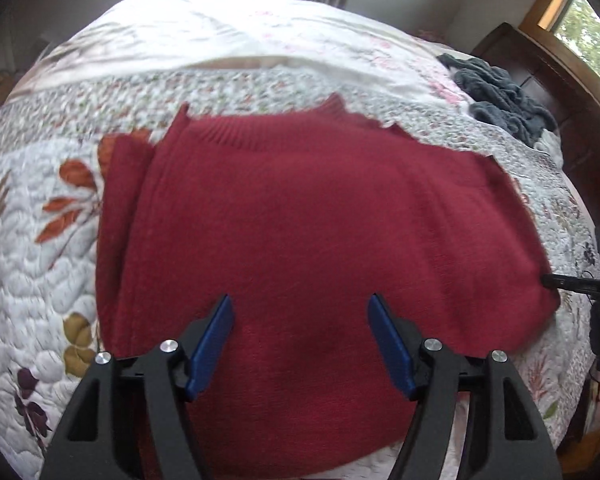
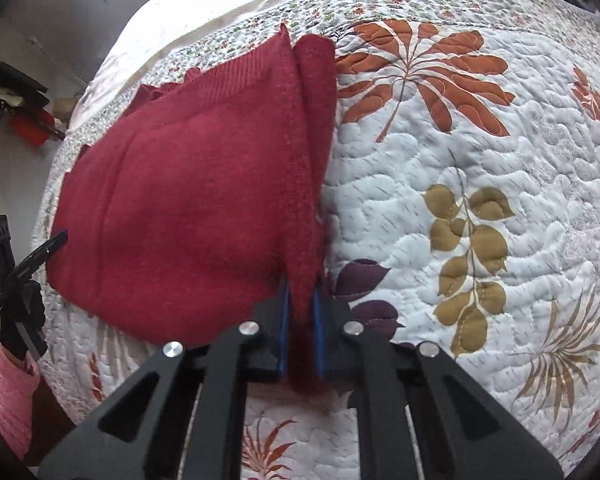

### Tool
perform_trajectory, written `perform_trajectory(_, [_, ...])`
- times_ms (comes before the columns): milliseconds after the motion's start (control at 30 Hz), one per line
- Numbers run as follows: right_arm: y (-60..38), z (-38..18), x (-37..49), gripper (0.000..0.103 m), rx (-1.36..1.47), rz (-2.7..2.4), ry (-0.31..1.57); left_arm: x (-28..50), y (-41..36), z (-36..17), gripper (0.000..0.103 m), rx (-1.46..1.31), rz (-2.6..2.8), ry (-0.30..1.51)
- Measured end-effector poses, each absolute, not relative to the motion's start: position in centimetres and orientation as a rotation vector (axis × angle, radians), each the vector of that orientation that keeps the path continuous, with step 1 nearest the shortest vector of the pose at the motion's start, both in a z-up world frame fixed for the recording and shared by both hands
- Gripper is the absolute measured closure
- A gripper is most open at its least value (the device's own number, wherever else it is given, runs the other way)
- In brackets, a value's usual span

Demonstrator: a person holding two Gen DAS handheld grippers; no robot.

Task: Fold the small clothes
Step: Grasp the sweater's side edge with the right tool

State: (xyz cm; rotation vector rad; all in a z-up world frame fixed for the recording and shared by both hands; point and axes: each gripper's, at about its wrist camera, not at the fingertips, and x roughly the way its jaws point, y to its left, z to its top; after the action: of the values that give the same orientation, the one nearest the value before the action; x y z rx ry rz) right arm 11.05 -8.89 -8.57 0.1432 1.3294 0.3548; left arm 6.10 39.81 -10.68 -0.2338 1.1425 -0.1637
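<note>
While the left tool [image 1: 300, 312] hangs released above its lower middle, one red sweater [image 1: 300, 240] lies flat on the quilted bed [image 1: 40, 280], no label or writing legible. Its folded side edge is pinched in the clenched right tool [image 2: 300, 304]. One grey garment [image 1: 504, 96] lies well beyond.

Floral quilt [image 1: 40, 240] (leaf print); grey blanket [image 1: 504, 100] near wooden headboard [image 1: 560, 92].

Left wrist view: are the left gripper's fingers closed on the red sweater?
No, the left gripper hovers over the red sweater with its blue fingers spread wide apart and nothing between them.
</note>
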Motion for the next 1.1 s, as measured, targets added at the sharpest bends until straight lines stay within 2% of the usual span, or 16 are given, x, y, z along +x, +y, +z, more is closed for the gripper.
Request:
perform_trajectory(267, [-8.1, -8.8, 10.8, 0.094, 0.075, 0.329, 1.311, 5.5, 39.4, -11.0, 0.033, -0.189, -0.155, 1.118])
perform_trajectory(367, [-7.4, -7.7, 10.6, 0.080, 0.018, 0.323, 1.272, 5.5, 39.0, -10.2, 0.032, -0.212, -0.156, 1.117])
perform_trajectory(433, [-7.2, -6.4, 10.5, 0.063, 0.004, 0.330, 1.228, 5.7, 38.7, -9.8, 0.030, -0.233, -0.165, 1.113])
perform_trajectory(533, [-7.7, -5.3, 11.0, 0.047, 0.070, 0.360, 1.205, 6.2, 37.9, -8.9, 0.027, -0.232, -0.174, 1.093])
perform_trajectory(600, [-8.2, -5.0, 12.0, 0.041, 0.106, 0.358, 1.204, 6.7, 37.2, -8.5, 0.027, -0.229, -0.180, 1.083])
perform_trajectory(900, [-10.5, -8.4, 16.3, 0.040, 0.315, 0.373, 1.294, 9.7, 36.0, -9.2, 0.027, -0.266, -0.159, 1.088])
perform_trajectory(1033, [-9.9, -9.6, 16.9, 0.039, 0.304, 0.374, 1.314, 10.4, 35.8, -10.3, 0.027, -0.263, -0.142, 1.107])
perform_trajectory(1067, [-9.7, -9.7, 17.0, 0.041, 0.306, 0.377, 1.312, 10.5, 35.8, -10.5, 0.027, -0.264, -0.138, 1.110])
perform_trajectory(1100, [-9.4, -9.7, 17.1, 0.047, 0.310, 0.384, 1.310, 10.6, 35.9, -10.7, 0.027, -0.263, -0.134, 1.112])
